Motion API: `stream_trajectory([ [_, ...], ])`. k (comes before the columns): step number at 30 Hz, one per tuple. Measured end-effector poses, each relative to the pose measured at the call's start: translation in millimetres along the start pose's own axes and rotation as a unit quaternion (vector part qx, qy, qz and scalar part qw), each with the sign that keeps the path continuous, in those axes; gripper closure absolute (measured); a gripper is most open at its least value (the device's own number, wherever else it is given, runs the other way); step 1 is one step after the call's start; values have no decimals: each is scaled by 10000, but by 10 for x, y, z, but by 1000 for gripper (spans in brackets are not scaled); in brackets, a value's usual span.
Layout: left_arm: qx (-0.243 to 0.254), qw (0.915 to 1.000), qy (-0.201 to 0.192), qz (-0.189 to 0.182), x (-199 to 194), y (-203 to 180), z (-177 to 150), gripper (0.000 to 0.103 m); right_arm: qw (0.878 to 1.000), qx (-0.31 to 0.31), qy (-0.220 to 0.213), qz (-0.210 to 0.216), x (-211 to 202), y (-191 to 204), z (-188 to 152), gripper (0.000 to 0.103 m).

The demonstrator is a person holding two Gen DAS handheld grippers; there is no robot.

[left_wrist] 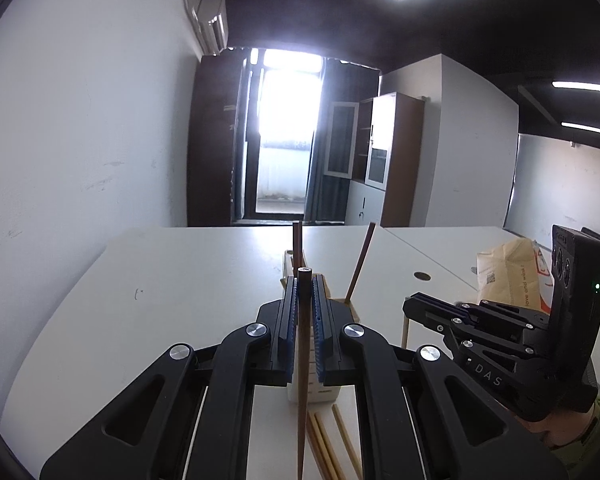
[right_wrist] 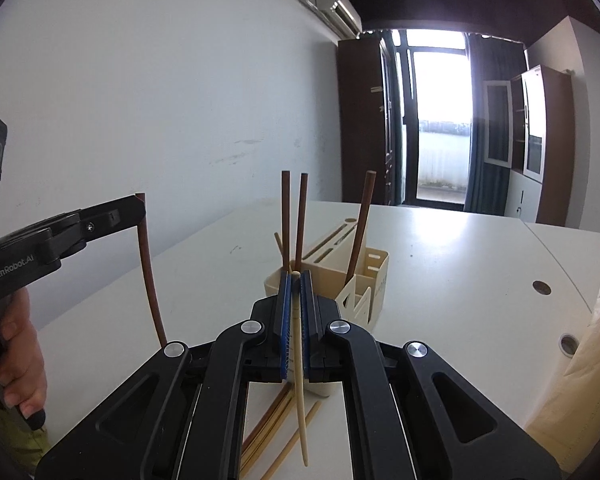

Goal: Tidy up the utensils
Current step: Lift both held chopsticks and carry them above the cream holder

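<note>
**Wood and pale sticks held over the caddy: risks at insertion**

Brown wooden chopstick [left_wrist: 302, 344] is clamped near its upper end between the blue pads of the left gripper [left_wrist: 305, 292], jaws closed on it; the stick hangs down past the holder's near wall. A pale cream chopstick [right_wrist: 298, 360] is pinched in the same way by the right gripper [right_wrist: 295, 284], jaws closed, tip pointing down toward the table [right_wrist: 440, 248].

The cream utensil holder [right_wrist: 374, 276] stands just beyond both grippers. Three dark chopsticks [right_wrist: 300, 216] are already seen upright or leaning in its compartments, one of them in the right-hand section; a lighter stick leans behind them. Several loose bamboo chopsticks [right_wrist: 278, 428] are left lying on the table in front of the holder, partly under the right gripper.

Judged risks:
- Both sticks are held close to one end, so the long free length can swing; the tip may be caught on the holder's rim rather than dropped inside.
- The holder looks light; a sideways push from a tip or a finger could slide or tip it, and the leaning sticks would be spilled.
- The two grippers are near each other; a simultaneous approach could cause a clash of linkages.
- A held tip could be dragged through the loose sticks and scatter them.
- Which compartment suits which colour cannot be told.
</note>
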State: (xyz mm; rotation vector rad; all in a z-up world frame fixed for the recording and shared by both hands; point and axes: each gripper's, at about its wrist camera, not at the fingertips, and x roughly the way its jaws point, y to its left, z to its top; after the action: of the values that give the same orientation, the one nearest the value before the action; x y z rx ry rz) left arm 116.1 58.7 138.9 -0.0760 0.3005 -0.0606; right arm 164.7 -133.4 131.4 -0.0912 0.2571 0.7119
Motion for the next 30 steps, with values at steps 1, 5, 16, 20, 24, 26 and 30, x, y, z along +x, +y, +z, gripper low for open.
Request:
stream_trajectory([
  [1, -4, 10000, -23, -18, -1, -16, 29, 96, 10000, -7, -38, 20, -17, 6, 42, 98],
  [5, 131, 9999, -99, -50, 26, -100, 133, 96, 9997, -92, -215, 2, -73, 36, 192, 98],
  [16, 166, 9982, -566, -95, 8, -140, 381, 96, 9987, -124, -488, -45, -15, -56, 402, 98],
  [20, 112, 9975, -686, -142, 24, -166, 413, 96, 9977, -232, -625, -102, -34, -35, 438, 98],
  [24, 123, 9960, -875, -126, -16, -209, 439, 96, 9965, -181, -811, -104, -56, -78, 515, 98],
  [26, 147, 9950, -979, -91, -25, -223, 459, 96, 9960, -163, -877, -70, -49, -97, 549, 98],
  [30, 140, 9942, -1061, -122, 11, -223, 497, 96, 9944, -132, -1046, -53, -41, -130, 608, 98],
])
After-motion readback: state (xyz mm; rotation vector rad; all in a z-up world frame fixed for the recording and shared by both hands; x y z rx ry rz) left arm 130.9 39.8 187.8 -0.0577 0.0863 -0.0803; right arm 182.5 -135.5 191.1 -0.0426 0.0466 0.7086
